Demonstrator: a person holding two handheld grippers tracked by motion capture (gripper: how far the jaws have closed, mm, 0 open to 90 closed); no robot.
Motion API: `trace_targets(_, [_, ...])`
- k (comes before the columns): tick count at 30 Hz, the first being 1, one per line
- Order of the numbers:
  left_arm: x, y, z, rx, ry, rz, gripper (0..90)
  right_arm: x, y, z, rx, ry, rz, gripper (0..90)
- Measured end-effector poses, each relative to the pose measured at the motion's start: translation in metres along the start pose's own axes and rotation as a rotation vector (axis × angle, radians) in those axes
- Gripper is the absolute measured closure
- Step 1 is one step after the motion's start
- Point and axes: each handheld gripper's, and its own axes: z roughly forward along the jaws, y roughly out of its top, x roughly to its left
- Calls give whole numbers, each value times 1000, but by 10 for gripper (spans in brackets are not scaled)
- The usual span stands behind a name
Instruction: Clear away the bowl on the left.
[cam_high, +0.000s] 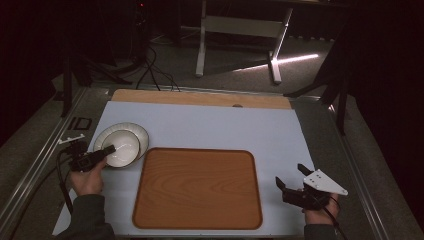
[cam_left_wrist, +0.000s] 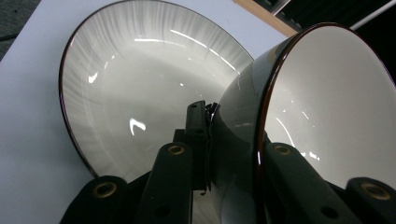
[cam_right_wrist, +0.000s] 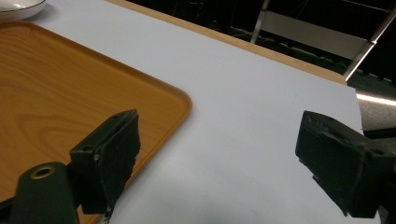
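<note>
Just left of the wooden tray (cam_high: 197, 187), the left gripper (cam_high: 106, 150) is clamping the rim of a small bowl (cam_left_wrist: 322, 116), one jaw inside and one outside, and tilting it up off the striped plate (cam_high: 140, 131) beneath it. To carry it well, the person is best keeping the pinch firm and lifting clear before swinging over the tray, since a glazed rim may be slipping. Off the tray's right edge, the right gripper (cam_high: 291, 176) is hovering wide open, holding nothing.
</note>
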Motion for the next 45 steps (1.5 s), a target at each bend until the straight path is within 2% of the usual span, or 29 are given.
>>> trace_targets(6, [-9, -5, -7, 1, -31, 18, 799, -1, 0, -1, -8, -6, 5, 134])
trace_targets(12, [-13, -5, -11, 13, -50, 7, 800, 0, 0, -1, -6, -4, 9, 135])
trace_targets(26, [-30, -8, -19, 24, -91, 26, 800, -2, 0, 0, -9, -14, 20, 136])
trace_targets(34, [-46, -10, -25, 15, -116, 74, 800, -2, 0, 1, -12, -9, 25, 135])
trace_targets(45, [-65, -14, -26, 23, -166, 99, 800, -1, 1, 0, -19, -6, 23, 135])
